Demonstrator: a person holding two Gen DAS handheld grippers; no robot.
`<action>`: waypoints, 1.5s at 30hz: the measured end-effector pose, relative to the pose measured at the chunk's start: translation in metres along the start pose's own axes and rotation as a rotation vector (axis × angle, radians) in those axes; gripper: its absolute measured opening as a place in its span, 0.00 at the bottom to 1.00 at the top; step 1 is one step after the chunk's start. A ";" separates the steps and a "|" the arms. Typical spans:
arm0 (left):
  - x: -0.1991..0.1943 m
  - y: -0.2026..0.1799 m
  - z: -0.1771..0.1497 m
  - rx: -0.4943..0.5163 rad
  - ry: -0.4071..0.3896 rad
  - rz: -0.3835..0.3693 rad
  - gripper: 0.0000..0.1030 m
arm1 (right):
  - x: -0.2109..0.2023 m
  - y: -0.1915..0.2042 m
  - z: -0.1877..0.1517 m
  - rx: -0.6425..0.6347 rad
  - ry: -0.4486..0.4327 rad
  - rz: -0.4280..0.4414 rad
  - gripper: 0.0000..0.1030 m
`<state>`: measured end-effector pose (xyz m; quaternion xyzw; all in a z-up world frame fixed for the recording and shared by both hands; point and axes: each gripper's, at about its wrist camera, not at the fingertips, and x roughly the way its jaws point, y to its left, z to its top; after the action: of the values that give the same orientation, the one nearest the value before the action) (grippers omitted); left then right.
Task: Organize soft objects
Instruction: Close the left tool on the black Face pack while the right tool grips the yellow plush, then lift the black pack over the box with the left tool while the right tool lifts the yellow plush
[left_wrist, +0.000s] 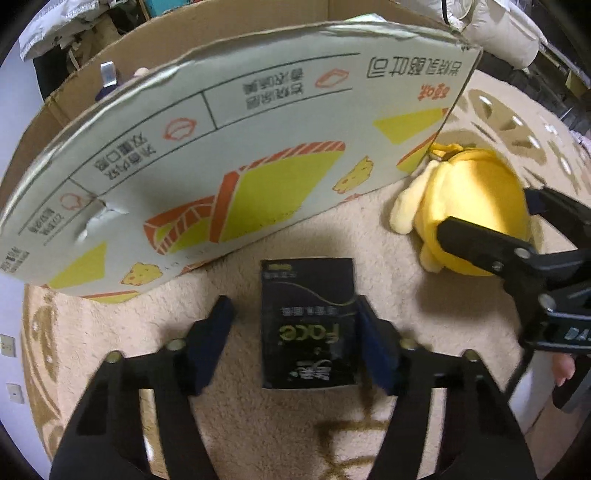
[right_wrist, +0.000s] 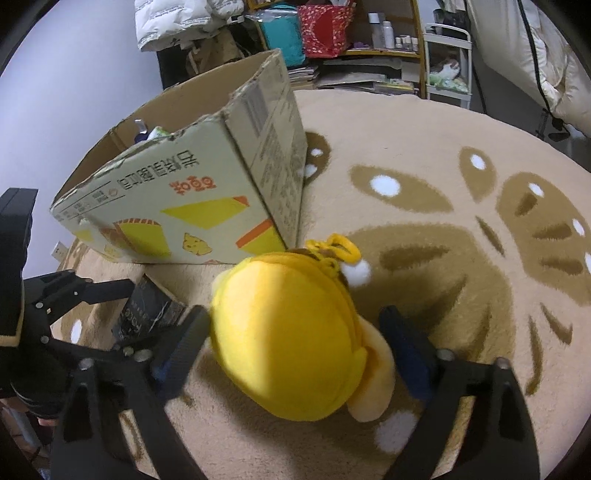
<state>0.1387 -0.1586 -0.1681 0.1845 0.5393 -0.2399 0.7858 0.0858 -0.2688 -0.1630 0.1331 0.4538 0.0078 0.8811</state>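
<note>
Yellow plush (right_wrist: 295, 332) between right tongs (right_wrist: 295, 349)

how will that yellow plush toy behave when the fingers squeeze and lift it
The yellow plush toy looks stuffed, so it will probably squash between the right gripper fingers rather than resist. Its rounded body may roll on the rug if nudged. It is likely light, and its fuzzy fabric should not slip much.
</note>
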 end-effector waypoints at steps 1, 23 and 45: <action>-0.001 0.000 -0.002 -0.005 0.000 -0.003 0.49 | 0.000 0.000 0.000 -0.001 0.003 0.008 0.85; -0.046 0.016 -0.020 -0.088 -0.086 0.063 0.43 | -0.033 0.005 -0.011 0.070 -0.027 0.012 0.55; -0.169 0.056 -0.034 -0.172 -0.428 0.257 0.43 | -0.095 0.047 -0.001 -0.013 -0.189 0.007 0.53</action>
<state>0.0940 -0.0637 -0.0199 0.1292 0.3516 -0.1252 0.9187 0.0341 -0.2360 -0.0761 0.1293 0.3679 0.0013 0.9208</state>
